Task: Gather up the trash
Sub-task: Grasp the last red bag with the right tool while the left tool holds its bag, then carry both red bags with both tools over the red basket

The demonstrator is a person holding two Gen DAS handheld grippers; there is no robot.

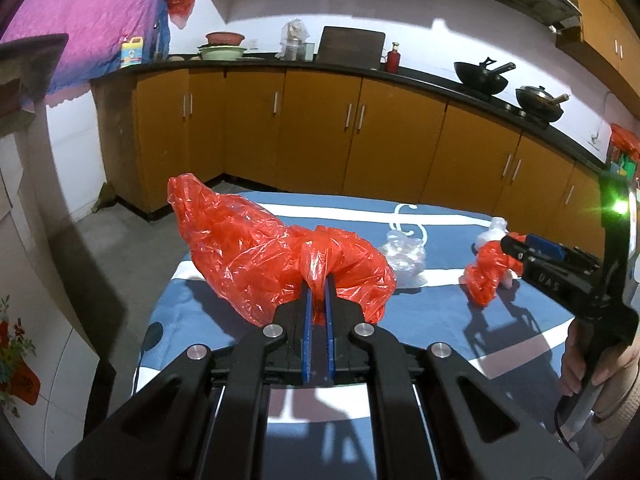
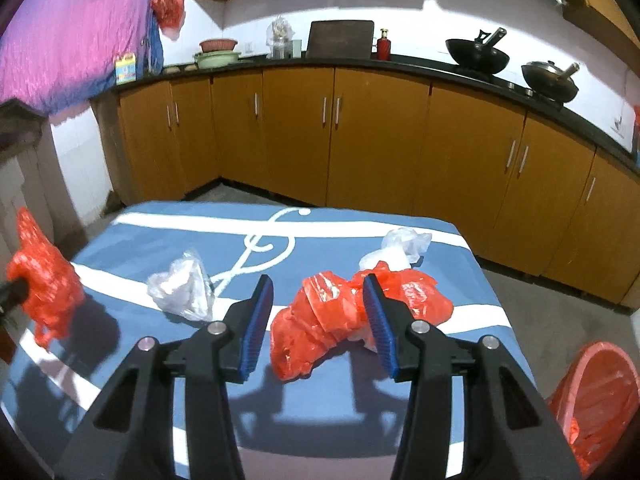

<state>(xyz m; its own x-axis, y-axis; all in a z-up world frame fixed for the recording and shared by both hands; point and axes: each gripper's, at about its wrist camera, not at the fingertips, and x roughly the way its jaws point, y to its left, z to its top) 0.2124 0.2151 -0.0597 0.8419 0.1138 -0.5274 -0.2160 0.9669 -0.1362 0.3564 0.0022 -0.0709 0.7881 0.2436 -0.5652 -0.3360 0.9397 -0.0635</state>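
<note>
Red bag [image 2: 344, 320] between spread right claw [image 2: 318, 322] fingers, untouched.

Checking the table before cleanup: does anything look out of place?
Yes: crumpled plastic bags litter the blue-and-white tablecloth: a red bag, a clear one, a white one. The left gripper pinches another red bag.
</note>
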